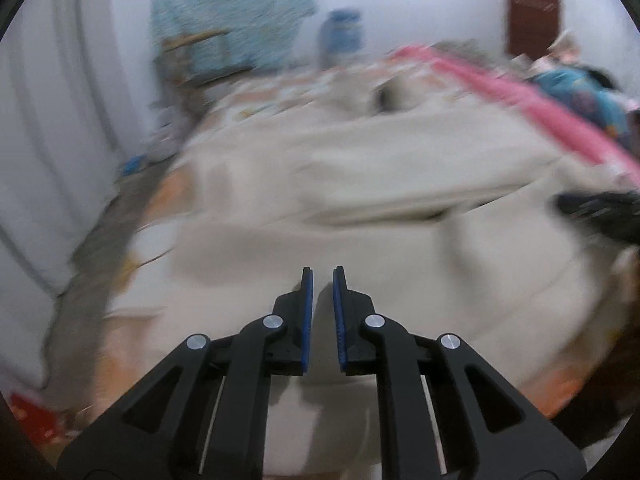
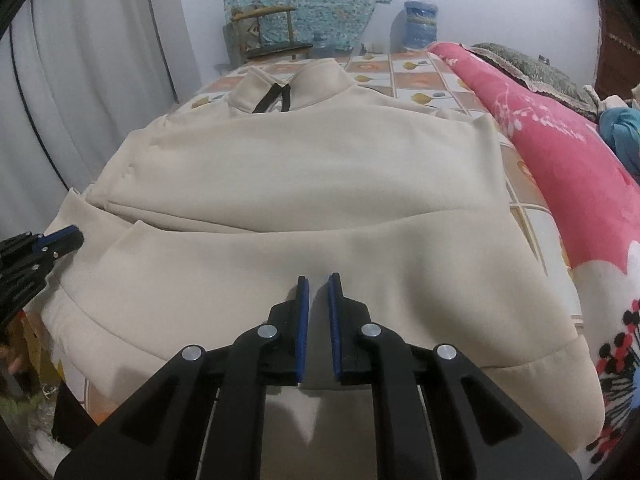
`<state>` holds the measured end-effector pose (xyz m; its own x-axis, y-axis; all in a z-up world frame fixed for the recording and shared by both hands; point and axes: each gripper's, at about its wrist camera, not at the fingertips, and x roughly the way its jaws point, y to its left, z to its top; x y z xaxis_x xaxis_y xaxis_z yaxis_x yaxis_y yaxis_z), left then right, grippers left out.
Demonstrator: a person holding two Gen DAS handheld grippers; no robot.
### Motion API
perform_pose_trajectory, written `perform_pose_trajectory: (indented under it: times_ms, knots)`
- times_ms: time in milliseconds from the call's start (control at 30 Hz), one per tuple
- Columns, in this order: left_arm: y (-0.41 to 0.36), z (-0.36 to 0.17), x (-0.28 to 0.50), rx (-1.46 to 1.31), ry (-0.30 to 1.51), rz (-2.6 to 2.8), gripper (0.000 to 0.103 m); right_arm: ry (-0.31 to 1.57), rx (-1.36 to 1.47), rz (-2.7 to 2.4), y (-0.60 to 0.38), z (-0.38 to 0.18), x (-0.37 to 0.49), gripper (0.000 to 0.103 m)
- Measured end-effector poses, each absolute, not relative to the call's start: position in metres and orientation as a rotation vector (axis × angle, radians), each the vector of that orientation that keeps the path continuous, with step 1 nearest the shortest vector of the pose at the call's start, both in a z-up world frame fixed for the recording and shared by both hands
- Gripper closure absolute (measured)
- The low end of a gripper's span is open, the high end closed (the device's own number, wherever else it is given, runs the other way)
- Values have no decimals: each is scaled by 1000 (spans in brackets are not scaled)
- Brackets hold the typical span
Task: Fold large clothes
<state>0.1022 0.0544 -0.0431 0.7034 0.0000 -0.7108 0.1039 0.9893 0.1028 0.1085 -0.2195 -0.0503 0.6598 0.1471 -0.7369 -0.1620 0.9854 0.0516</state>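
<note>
A large cream sweatshirt point(image 2: 320, 168) lies flat on the bed, its collar and black drawstring point(image 2: 272, 100) at the far end and its hem nearest me. A sleeve is folded across its middle. My right gripper point(image 2: 319, 278) hovers over the hem, its jaws nearly together and nothing between them. My left gripper point(image 2: 60, 240) reaches in at the sweatshirt's left edge. In the blurred left wrist view, the left gripper point(image 1: 322, 272) is over the sweatshirt point(image 1: 360, 168), jaws nearly together and empty. The right gripper point(image 1: 592, 210) shows as a dark smear at the right.
A pink floral blanket point(image 2: 560, 160) runs along the bed's right side. The tile-patterned bedsheet point(image 2: 420, 76) shows beyond the collar. A white curtain point(image 2: 100, 60) hangs on the left. At the far wall are a wooden chair point(image 2: 264, 28) and a blue water jug point(image 2: 420, 24).
</note>
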Motion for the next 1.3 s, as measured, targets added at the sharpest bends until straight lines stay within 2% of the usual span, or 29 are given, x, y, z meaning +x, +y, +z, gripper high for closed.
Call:
perform_pose_trajectory:
  times_ms: [33, 100, 233, 433, 567, 667, 800, 900, 1300]
  knots:
    - [67, -44, 103, 134, 780, -40, 93, 833, -19, 176, -220, -50, 109, 94]
    - [83, -44, 107, 162, 776, 45, 101, 835, -21, 175, -219, -50, 108, 94]
    - [110, -53, 121, 244, 785, 228, 101, 833, -20, 172, -219, -51, 108, 94]
    - [156, -37, 110, 16, 773, 231, 101, 832, -22, 166, -219, -50, 108, 94]
    - [146, -6, 85, -25, 670, 156, 101, 831, -26, 162, -218, -49, 108, 94]
    - [110, 12, 71, -80, 632, -78, 100, 833, -25, 159, -218, -49, 108, 94]
    - [40, -5, 77, -106, 740, -411, 98, 838, -29, 154, -217, -49, 108, 94]
    - [6, -42, 85, -106, 883, -510, 98, 840, -27, 160, -218, -48, 109, 94]
    - [83, -56, 65, -115, 840, -307, 101, 829, -2, 178, -222, -50, 109, 94]
